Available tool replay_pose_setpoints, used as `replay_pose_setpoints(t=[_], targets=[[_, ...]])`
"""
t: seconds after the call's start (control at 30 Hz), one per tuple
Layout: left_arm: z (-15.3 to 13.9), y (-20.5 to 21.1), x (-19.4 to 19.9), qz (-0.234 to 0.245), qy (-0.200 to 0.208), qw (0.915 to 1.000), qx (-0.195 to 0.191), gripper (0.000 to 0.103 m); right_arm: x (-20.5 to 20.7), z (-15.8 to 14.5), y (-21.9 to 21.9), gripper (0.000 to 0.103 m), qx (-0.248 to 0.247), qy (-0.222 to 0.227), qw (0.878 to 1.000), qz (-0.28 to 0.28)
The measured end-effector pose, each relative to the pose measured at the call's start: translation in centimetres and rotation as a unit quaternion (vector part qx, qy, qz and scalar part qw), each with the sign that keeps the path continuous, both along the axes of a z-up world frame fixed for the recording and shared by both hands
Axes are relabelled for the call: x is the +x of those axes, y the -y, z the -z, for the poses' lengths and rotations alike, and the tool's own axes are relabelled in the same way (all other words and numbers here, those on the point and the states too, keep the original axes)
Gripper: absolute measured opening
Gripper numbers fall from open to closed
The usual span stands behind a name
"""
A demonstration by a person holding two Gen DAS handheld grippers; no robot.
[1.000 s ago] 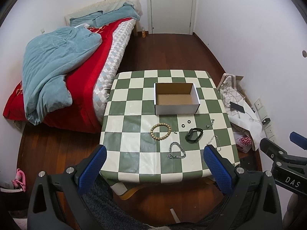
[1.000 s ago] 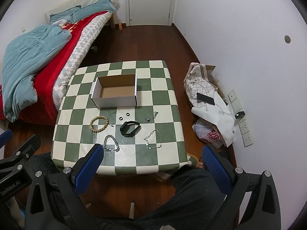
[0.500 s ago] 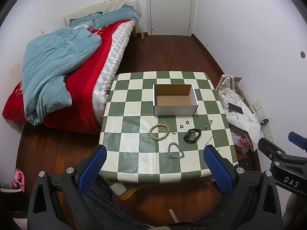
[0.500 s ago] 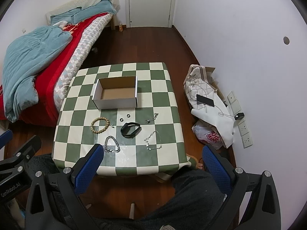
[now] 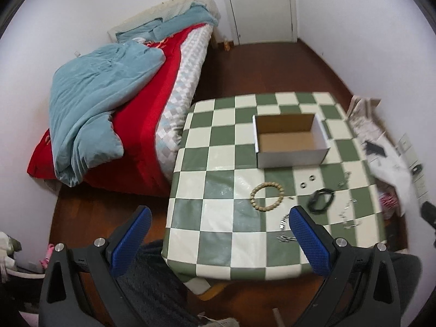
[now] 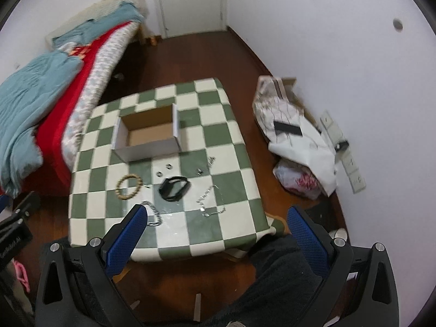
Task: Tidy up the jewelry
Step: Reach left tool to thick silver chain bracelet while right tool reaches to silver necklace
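An empty white cardboard box (image 5: 290, 139) (image 6: 148, 133) sits on the green-and-white checked table (image 5: 218, 212) (image 6: 229, 223). In front of it lie a wooden bead bracelet (image 5: 267, 196) (image 6: 129, 186), two small rings (image 5: 306, 181) (image 6: 164, 170), a black band (image 5: 321, 200) (image 6: 174, 188), a silver chain bracelet (image 6: 154, 214) and thin silver chains (image 6: 211, 200) (image 5: 348, 216). My left gripper (image 5: 220, 238) hangs open above the table's near left edge. Open too, my right gripper (image 6: 218, 235) is held above the near edge, holding nothing.
A bed (image 5: 114, 103) with a red cover and blue blanket stands left of the table. Bags with a phone (image 6: 294, 136) lie on the wooden floor by the right wall, beside wall sockets (image 6: 348, 158). A closed door (image 5: 261, 5) is at the back. The person's legs (image 6: 272, 278) are below.
Both cameras have swung and come closer to the table: the left view turned left, the right view tilted right. The jewelry and box have not moved. Both grippers stay open.
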State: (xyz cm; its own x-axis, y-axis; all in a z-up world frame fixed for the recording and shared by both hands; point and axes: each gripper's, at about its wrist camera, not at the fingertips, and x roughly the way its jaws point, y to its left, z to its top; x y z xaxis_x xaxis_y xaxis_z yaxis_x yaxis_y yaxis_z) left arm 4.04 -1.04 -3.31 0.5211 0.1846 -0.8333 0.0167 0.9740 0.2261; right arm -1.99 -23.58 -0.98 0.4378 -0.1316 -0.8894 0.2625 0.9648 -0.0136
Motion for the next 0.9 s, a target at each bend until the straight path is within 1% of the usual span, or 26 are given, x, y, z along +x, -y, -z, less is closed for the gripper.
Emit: replay_pose_setpoints(t=[0.03,0.1,0.17,0.23,0.33,0.4,0.43,0.5,0.53,0.57,0.6,0.7,0.73,0.8,0.83,0.87,0.9], targets=[[0.9,0.1,0.7,-0.001,-0.01,0.9999,0.007,0.103,0.6,1.1,0.6,0.103,-0.001,-0.01,1.0,0.007],[2.8,-0.1,1.6,0.0,-0.024,0.9997,0.009,0.103,1.8,3.4,1.7,0.103,0.0,-0.03,0.999,0.016],[4.9,0.5,3.1,0.004,-0.043,0.999,0.016,0.103,3.1,5.9,2.8,0.098,0.007,-0.054,0.998,0.024],[6.9,0.7,4.1,0.01,-0.053,0.9983,0.021,0.103,4.3,8.6,3.8,0.088,0.014,-0.077,0.997,0.027],[9.7,1.5,5.3,0.02,-0.07,0.9968,0.033,0.103,5.9,12.7,5.1,0.08,0.024,-0.113,0.993,0.038],[12.3,2.4,6.1,0.03,-0.093,0.9944,0.041,0.103,6.7,15.2,5.6,0.079,0.032,-0.132,0.99,0.045],[13.2,2.6,6.2,0.033,-0.1,0.9935,0.043,0.103,7.0,16.2,5.7,0.078,0.037,-0.14,0.988,0.047],[16.1,3.4,6.6,0.042,-0.13,0.9893,0.05,0.101,7.4,18.1,6.1,0.077,0.046,-0.15,0.986,0.053],[16.9,3.7,6.6,0.044,-0.139,0.9879,0.052,0.1,7.7,19.2,6.1,0.076,0.05,-0.157,0.985,0.055],[18.2,4.0,6.7,0.048,-0.154,0.9855,0.054,0.095,7.9,20.0,6.1,0.075,0.053,-0.164,0.983,0.057],[19.1,4.3,6.7,0.051,-0.163,0.9839,0.054,0.089,8.1,20.8,6.1,0.074,0.056,-0.17,0.982,0.058],[21.9,4.8,6.8,0.055,-0.197,0.9772,0.055,0.078,8.5,23.0,5.8,0.071,0.061,-0.182,0.98,0.056],[22.6,4.9,6.7,0.059,-0.205,0.9756,0.054,0.077,8.6,23.6,5.7,0.071,0.057,-0.187,0.979,0.056],[23.3,5.3,6.7,0.064,-0.211,0.9738,0.055,0.073,8.6,24.6,5.4,0.071,0.056,-0.192,0.978,0.057],[23.0,5.5,6.5,0.07,-0.196,0.9769,0.049,0.073,8.6,25.0,5.3,0.07,0.056,-0.195,0.978,0.056],[23.2,5.6,6.5,0.079,-0.199,0.9758,0.044,0.073,8.5,25.5,5.1,0.07,0.055,-0.197,0.977,0.056],[23.3,5.7,6.4,0.086,-0.204,0.9746,0.037,0.062,8.5,25.7,5.1,0.069,0.055,-0.199,0.977,0.055]])
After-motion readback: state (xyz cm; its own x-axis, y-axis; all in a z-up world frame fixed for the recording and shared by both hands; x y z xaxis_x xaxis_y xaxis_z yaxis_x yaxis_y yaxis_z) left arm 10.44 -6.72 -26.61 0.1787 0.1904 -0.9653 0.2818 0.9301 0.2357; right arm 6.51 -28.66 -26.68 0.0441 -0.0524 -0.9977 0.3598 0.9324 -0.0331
